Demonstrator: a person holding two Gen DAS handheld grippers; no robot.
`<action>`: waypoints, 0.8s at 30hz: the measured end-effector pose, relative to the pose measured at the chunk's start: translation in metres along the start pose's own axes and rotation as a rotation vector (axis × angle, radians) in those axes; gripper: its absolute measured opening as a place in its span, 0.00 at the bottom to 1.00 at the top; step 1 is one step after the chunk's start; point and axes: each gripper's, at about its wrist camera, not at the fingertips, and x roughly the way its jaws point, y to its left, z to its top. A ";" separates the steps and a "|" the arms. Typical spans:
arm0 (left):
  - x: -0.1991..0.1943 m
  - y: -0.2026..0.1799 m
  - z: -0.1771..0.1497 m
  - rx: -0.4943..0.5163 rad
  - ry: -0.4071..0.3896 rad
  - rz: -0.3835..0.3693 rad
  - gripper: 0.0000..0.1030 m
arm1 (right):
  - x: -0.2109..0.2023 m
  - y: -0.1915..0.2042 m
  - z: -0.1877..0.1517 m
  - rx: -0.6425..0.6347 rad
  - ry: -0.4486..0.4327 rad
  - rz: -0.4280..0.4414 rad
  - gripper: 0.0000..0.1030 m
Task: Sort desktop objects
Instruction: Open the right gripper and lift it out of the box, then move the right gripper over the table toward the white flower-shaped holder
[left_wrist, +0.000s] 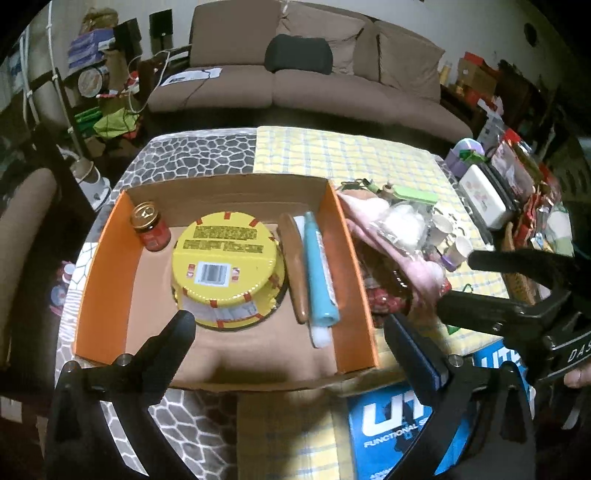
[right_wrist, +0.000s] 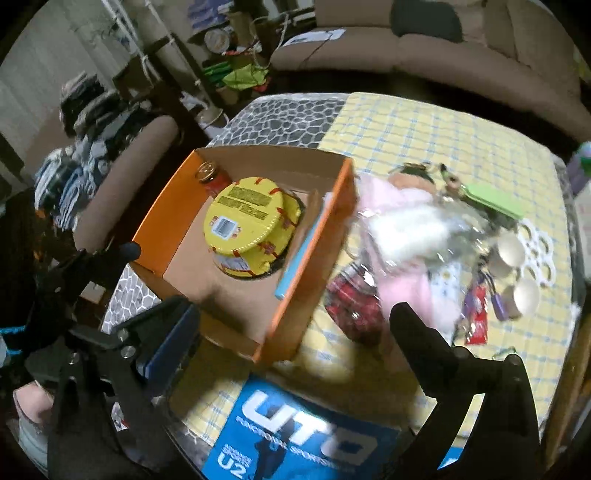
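Both the left gripper (left_wrist: 288, 325) and right gripper (right_wrist: 295, 314) gape wide, empty. The orange box (left_wrist: 347, 258) holds a yellow tin (left_wrist: 225, 258), red jar (left_wrist: 151, 229), blue tube (left_wrist: 319, 273) and brown stick (left_wrist: 293, 266). A cluttered pile (right_wrist: 424, 236) lies beside it on the table (right_wrist: 424, 125).

We see bare floor in the orange box (left_wrist: 343, 236) at lower centre of the left wrist view, below the yellow tin (left_wrist: 227, 266). Its right wall bars sideways entry from the cluttered pile (left_wrist: 402, 229) (pink cloth, bags, cups) at centre right.
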 end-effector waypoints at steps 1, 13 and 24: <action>-0.001 -0.004 0.000 0.001 0.001 0.001 1.00 | -0.003 -0.005 -0.004 0.007 -0.003 0.002 1.00; 0.020 -0.096 0.020 0.102 0.011 -0.051 1.00 | -0.077 -0.165 -0.039 0.218 -0.113 -0.116 1.00; 0.081 -0.187 0.063 0.153 0.042 -0.128 1.00 | -0.056 -0.272 -0.004 0.236 -0.062 -0.259 0.65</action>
